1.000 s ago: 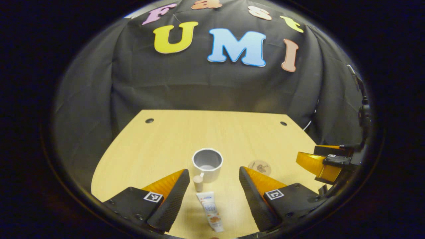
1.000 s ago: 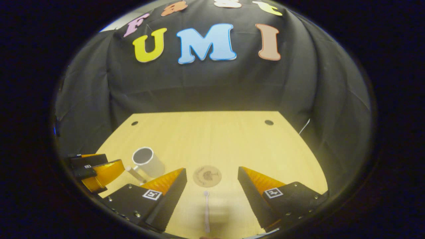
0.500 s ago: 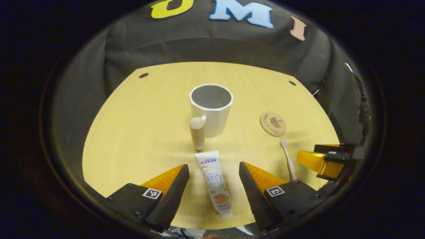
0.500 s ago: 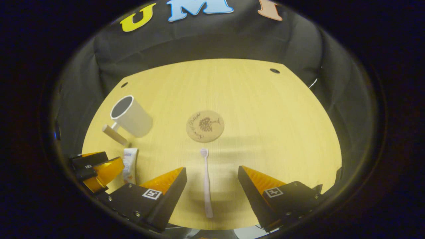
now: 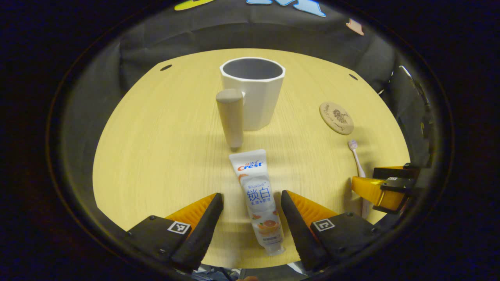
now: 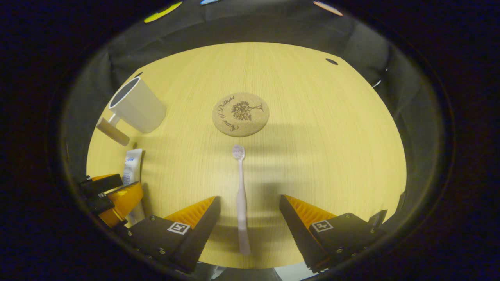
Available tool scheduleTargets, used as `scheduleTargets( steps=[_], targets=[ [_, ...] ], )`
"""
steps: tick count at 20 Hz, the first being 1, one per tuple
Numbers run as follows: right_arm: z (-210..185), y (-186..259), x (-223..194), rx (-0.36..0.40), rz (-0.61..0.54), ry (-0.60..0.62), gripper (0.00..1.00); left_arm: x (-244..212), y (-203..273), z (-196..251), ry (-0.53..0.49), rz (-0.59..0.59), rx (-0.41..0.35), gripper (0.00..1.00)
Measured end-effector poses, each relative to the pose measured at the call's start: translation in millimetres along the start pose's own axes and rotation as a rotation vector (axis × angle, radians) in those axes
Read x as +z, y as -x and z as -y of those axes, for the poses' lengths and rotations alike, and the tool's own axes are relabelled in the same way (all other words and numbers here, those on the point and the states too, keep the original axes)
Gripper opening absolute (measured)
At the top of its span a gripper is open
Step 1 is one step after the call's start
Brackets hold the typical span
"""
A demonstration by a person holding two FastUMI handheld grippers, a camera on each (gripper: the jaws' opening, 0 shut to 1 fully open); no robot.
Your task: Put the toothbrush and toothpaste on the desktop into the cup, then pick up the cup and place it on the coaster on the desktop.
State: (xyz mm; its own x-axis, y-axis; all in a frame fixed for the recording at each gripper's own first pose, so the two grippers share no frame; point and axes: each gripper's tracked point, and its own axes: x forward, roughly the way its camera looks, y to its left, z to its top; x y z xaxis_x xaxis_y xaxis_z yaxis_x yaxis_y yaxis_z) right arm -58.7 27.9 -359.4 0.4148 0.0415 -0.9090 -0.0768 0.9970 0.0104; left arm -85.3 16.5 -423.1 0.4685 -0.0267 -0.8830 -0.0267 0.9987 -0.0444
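Left gripper [image 5: 250, 203] fingers apart astride toothpaste [image 5: 258, 199], right gripper [image 6: 250, 207] fingers apart astride toothbrush [image 6: 241, 195] (both flat on desktop [image 6: 312, 117]), cup [image 5: 252, 93] upright

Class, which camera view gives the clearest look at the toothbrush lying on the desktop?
The right gripper view: the whole toothbrush lies flat between that gripper's open jaws, head towards the coaster. In the left gripper view, the toothbrush sits small at the edge, its handle partly hidden by the right gripper.

**Warm, dim light with soft shadows**

The counter [image 5: 156, 156] glows yellow under overhead light while the cloth wall stays dark. Soft banded shadows cross the counter near the coaster [image 6: 240, 114]. Both views are sharp centrally, bending strongly and darkening toward the edges.
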Motion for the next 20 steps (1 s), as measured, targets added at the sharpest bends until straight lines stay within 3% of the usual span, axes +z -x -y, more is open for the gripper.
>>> scheduleTargets(
  steps=[6,7,8,9,12,13,14,15,16,17,20],
  targets=[
    [-1.7,-2.6,-6.3,0.004,-0.057,0.009,0.93,-0.8,0.0,2.8,-0.029,-0.008,0.024,0.94],
    [-1.7,-1.5,-6.3,0.007,-0.067,0.016,0.83,0.6,-2.2,5.8,-0.037,-0.006,0.019,0.84],
    [-2.4,-2.9,-6.3,0.009,-0.076,0.016,0.83,0.9,-3.1,7.4,-0.041,-0.007,0.018,0.8],
    [-3.6,-3.5,-7.9,0.01,-0.086,0.012,0.63,2.0,-1.6,7.9,-0.041,-0.009,0.02,0.65],
    [-6.1,-7.3,-11.0,0.013,-0.124,-0.031,0.23,3.2,-3.6,10.7,-0.032,0.002,0.019,0.52],
    [-6.3,-1.5,-13.0,0.014,-0.148,-0.042,0.12,2.6,-3.9,10.6,-0.03,-0.005,0.022,0.39],
    [-6.6,-1.0,-12.3,0.011,-0.162,-0.055,0.12,4.9,-3.1,9.6,-0.029,0.003,0.023,0.4],
    [-6.0,0.5,-10.9,0.011,-0.169,-0.057,0.12,2.9,-2.7,10.2,-0.021,-0.017,0.025,0.29],
    [-7.8,-10.1,-7.7,0.009,-0.164,-0.077,0.11,4.8,0.6,9.3,-0.019,-0.006,0.029,0.3],
    [-6.3,-2.2,-6.1,0.016,-0.157,-0.077,0.02,5.3,-3.1,11.1,-0.013,0.009,0.016,0.22],
    [-5.8,-0.5,-8.0,0.037,-0.172,-0.108,0.03,7.5,3.0,12.0,-0.007,-0.018,-0.007,0.21]
  ],
)
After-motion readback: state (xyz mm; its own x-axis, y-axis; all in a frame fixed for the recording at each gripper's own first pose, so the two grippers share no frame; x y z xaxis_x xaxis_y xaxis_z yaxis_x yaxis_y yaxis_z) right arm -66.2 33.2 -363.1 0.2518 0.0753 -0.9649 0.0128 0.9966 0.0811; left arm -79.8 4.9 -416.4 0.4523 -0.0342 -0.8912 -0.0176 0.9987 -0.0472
